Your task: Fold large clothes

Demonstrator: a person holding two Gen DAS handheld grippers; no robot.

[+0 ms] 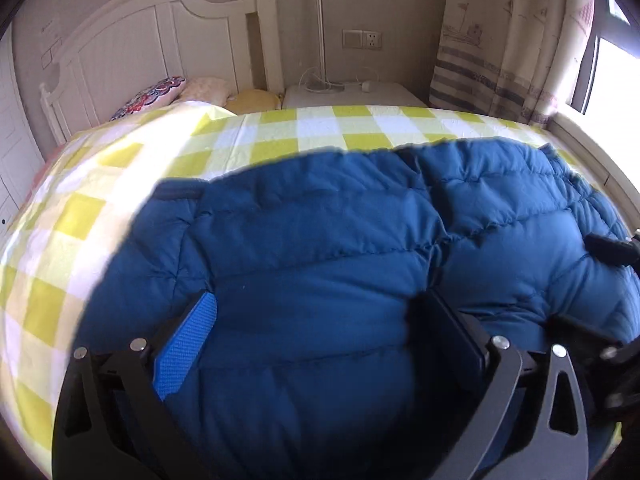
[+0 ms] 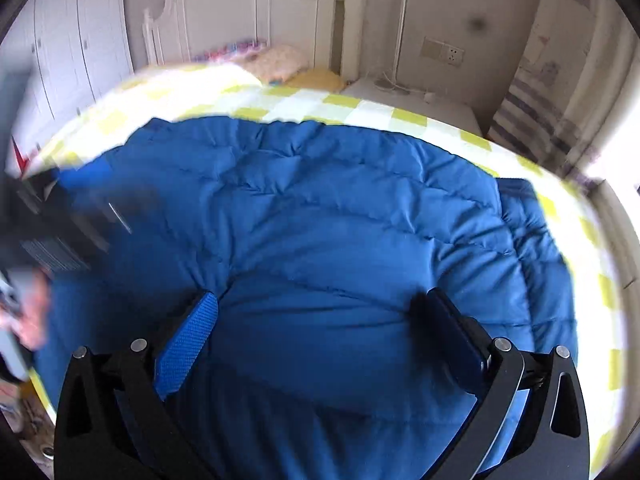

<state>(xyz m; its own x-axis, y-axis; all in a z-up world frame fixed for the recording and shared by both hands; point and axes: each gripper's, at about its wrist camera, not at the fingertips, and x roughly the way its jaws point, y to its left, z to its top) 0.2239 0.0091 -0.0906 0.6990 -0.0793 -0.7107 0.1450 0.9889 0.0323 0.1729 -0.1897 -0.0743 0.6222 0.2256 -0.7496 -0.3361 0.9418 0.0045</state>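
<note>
A large blue quilted down jacket point(image 1: 320, 240) lies spread on the yellow-and-white checked bed point(image 1: 280, 136). My left gripper point(image 1: 316, 316) is open, its jaws wide apart with puffy jacket fabric bulging between them. The right gripper's black parts point(image 1: 608, 250) show at the right edge of the left wrist view. In the right wrist view the jacket point(image 2: 340, 208) fills the middle, and my right gripper point(image 2: 320, 316) is open over it, fabric between its jaws. The left gripper and the hand holding it point(image 2: 36, 240) show blurred at the left edge.
A white headboard point(image 1: 152, 40) and pillows point(image 1: 160, 92) are at the far left end of the bed. A white nightstand point(image 1: 352, 94) with a lamp pole stands behind the bed. Curtains point(image 1: 500, 40) and a bright window are at right. White wardrobe doors point(image 2: 68, 60) are at left.
</note>
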